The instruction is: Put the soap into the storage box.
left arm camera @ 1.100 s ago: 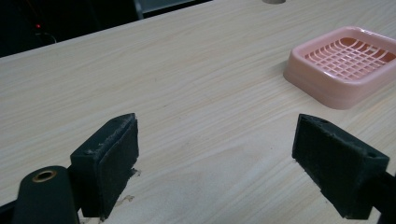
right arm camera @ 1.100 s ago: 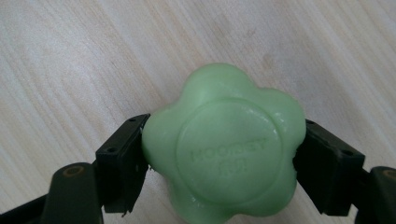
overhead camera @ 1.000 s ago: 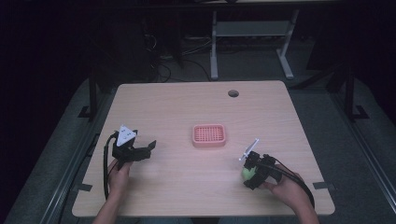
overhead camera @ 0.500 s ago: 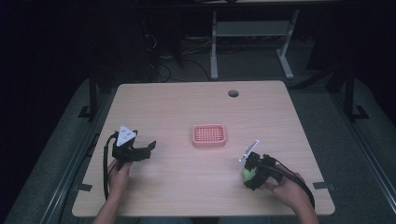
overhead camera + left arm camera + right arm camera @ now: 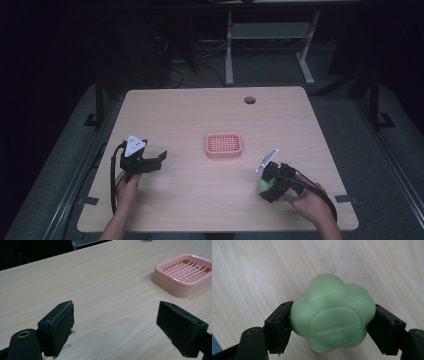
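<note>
One green flower-shaped soap [image 5: 332, 315] sits clamped between the jaws of the right gripper [image 5: 267, 182], near the table's [image 5: 200, 115] front right edge. One pink soap dish [image 5: 223, 145] lies mid-table, apart from both grippers. The left gripper [image 5: 122, 327] rests on the wood with jaws wide and nothing between them.

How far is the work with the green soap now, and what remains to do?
Done: the right gripper is shut on the green soap. In hand: it holds the soap just over the table. Left, probably: placing it in the pink tray, which is empty. The left gripper waits open.
</note>
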The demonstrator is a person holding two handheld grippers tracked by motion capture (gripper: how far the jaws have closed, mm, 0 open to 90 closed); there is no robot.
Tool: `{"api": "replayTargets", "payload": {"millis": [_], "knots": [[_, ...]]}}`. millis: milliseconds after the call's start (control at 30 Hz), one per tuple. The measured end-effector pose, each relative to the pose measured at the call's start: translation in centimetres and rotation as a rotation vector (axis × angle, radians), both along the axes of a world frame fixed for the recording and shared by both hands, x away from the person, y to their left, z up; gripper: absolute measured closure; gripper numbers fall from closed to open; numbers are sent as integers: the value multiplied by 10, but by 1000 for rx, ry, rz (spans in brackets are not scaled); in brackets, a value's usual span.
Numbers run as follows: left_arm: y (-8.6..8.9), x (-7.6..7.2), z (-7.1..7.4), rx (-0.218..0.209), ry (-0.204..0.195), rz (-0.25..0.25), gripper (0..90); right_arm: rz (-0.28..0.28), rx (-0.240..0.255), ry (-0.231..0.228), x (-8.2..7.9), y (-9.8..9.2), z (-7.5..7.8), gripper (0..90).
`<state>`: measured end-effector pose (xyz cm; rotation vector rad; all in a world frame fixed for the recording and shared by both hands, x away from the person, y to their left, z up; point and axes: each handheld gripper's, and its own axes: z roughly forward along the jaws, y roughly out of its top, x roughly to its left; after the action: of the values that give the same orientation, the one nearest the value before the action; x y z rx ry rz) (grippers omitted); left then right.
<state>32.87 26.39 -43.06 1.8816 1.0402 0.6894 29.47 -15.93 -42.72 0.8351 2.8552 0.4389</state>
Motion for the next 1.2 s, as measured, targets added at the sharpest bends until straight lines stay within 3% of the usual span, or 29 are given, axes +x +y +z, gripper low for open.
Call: {"api": "replayTargets", "payload": {"millis": [367,467,1200], "knots": [[-1,0,-1,1,0,-4,143,2,35,-23,13,-1,11,258],[-1,0,0,20,0,-14,143,0,46,-20,16,-1,13,258],[-1,0,0,19,0,-12,143,16,75,-45,43,14,38,258]]}}
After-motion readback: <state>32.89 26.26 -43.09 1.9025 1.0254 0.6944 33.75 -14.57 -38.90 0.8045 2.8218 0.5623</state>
